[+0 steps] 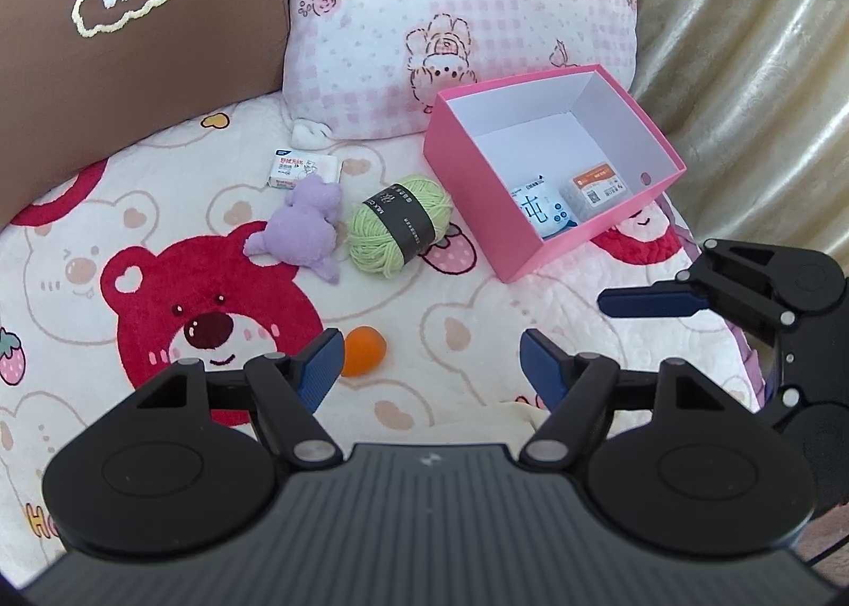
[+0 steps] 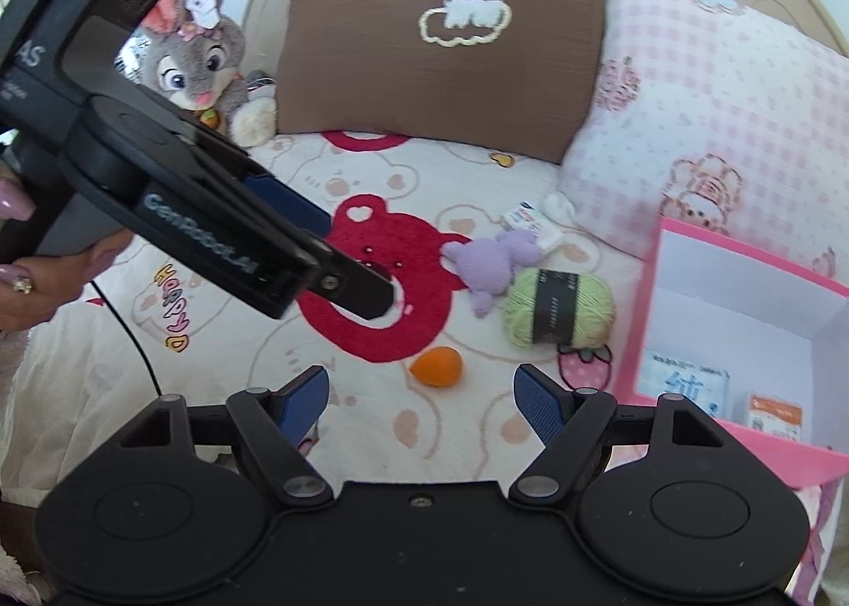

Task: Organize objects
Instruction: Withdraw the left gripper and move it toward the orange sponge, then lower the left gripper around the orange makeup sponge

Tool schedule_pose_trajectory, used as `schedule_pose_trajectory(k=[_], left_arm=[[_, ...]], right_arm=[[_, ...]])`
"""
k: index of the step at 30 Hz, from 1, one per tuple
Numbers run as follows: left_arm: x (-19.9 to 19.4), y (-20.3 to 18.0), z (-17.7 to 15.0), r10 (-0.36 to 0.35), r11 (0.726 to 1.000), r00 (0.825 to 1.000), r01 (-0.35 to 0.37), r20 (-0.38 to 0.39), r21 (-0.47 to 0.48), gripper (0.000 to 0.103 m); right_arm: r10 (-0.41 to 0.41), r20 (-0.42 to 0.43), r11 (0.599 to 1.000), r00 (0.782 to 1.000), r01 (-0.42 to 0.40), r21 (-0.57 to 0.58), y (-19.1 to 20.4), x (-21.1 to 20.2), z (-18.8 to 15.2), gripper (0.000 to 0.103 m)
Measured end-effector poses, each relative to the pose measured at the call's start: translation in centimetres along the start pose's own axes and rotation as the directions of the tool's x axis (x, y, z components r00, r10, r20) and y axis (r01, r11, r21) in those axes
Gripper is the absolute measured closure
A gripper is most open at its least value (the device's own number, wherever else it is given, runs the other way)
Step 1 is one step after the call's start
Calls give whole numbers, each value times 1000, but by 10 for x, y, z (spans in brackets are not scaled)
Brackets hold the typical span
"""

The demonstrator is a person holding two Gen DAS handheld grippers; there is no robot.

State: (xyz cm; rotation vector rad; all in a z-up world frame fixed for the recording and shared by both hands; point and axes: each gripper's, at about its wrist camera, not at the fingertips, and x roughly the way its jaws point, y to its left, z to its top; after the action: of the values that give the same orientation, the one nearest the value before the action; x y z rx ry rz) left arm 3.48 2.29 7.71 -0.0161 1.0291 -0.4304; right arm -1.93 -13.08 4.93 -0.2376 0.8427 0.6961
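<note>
Both tools are over the bed (image 1: 477,309) now, and neither carries anything. The left hand-held gripper (image 1: 430,367) has its blue pads spread wide with only blanket between them, and the small orange ball (image 1: 363,351) sits just beside its left pad. The right hand-held gripper (image 2: 422,396) is also wide and empty, with that same orange ball (image 2: 436,366) lying almost dead centre ahead of its fingers.

Over on the right, the pink box (image 1: 552,256) stands open on the blanket near the checked pillow (image 1: 461,11), and it already has two small packets lying in it, a white-and-blue one (image 1: 541,216) and an orange-labelled one (image 1: 597,187).

Loose on the blanket: the green yarn ball (image 1: 398,224) just left of the box, the purple plush toy (image 1: 305,229) touching it or nearly so, and a small white packet (image 1: 303,170) behind the plush, by the pillow's corner.

So this reads as the pick-up stage, part way through, two items boxed and four to go. The orange ball looks like the next target, though which side will take it I cannot tell. The next move calls for dropping lower, straddling the ball with both pads and closing gently; it is round on soft bedding, so it may roll or sink away if nudged off-centre.
</note>
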Motion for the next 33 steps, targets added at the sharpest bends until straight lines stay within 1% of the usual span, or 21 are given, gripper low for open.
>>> schedule_pose_trajectory(k=[2,4,7,10,12,14,18,21,24,27,29,33], left_arm=[[5,6,-3,-14,1000,1000,14,15,-23,25],[10,10,-6,-11,999,999,13,30,-41,23],[24,14,-12,6,1000,1000,-6,14,-27,23],[36,18,-17,-4,1000,1000,3,-6,-26,23],[42,22,-20,-9,999,1000,9,-8,-31,23],[48,26,-23,-12,999,1000,11,-12,-41,23],[59,37,-28,-6,998,1000,5,-19,-65,23],[67,45,-31,7,997,1000,-9,-28,-79,23],[75,53,-34,5,995,999,-9,-40,-99,23],[82,59,-37,7,994,999,-13,-52,-113,23],[87,63,-39,0,992,998,-7,-62,-125,23],[99,70,-45,7,990,997,-18,-75,-140,23]], right_arm=[[6,30,1000,1000,-5,-23,2,5,-1,22],[5,70,999,998,-3,-41,3,11,-3,22],[-10,123,996,992,20,-81,3,22,-6,22],[-31,131,994,991,45,-104,1,36,-8,22],[-25,108,994,994,36,-103,-2,45,-7,22],[-6,68,994,998,14,-106,-4,54,-7,22],[21,7,995,1000,-21,-97,-6,70,-10,22],[37,-29,994,999,-40,-101,-7,82,-13,22],[50,-70,991,996,-58,-118,-5,95,-16,22],[48,-116,992,992,-61,-112,-5,109,-18,22],[62,-131,992,989,-76,-100,-4,117,-19,22],[39,-147,989,988,-59,-134,-1,131,-24,22]])
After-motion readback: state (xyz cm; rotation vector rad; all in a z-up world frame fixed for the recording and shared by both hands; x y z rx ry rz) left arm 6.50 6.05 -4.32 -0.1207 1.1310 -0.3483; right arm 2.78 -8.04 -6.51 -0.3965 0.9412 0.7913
